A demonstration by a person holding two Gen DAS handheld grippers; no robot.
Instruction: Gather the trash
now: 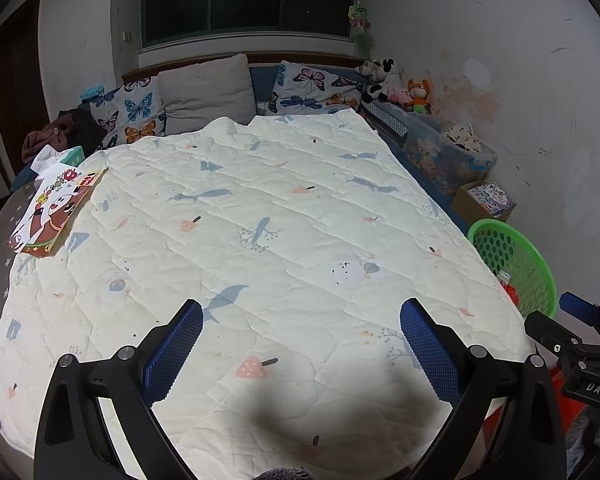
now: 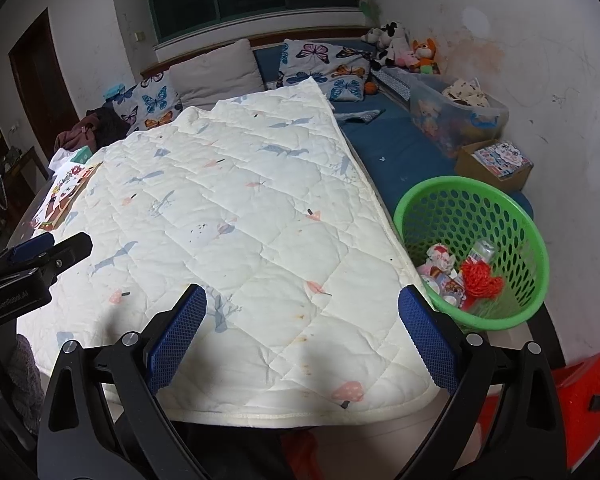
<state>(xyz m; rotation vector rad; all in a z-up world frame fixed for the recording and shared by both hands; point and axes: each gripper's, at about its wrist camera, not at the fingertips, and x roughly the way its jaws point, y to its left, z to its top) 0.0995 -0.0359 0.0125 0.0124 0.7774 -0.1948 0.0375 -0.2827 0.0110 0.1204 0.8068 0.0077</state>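
A green perforated basket (image 2: 500, 204) stands on the bed to the right of the white quilt (image 2: 236, 216). It holds several pieces of trash: a red tangle (image 2: 482, 276), printed wrappers (image 2: 440, 260) and a small clear bottle (image 2: 485, 249). The basket also shows in the left wrist view (image 1: 516, 256). My left gripper (image 1: 301, 312) is open and empty above the quilt's (image 1: 260, 240) near end. My right gripper (image 2: 302, 300) is open and empty over the quilt's near right corner, just left of the basket.
A cartoon picture book (image 1: 56, 210) and a teal tissue pack (image 1: 74, 156) lie at the quilt's far left. Butterfly pillows (image 1: 138, 114), a grey pillow (image 1: 208, 92), plush toys (image 2: 404, 46), a clear storage bin (image 2: 456, 116) and a cardboard box (image 2: 496, 164) line the back and right. A red object (image 2: 580, 400) sits low right.
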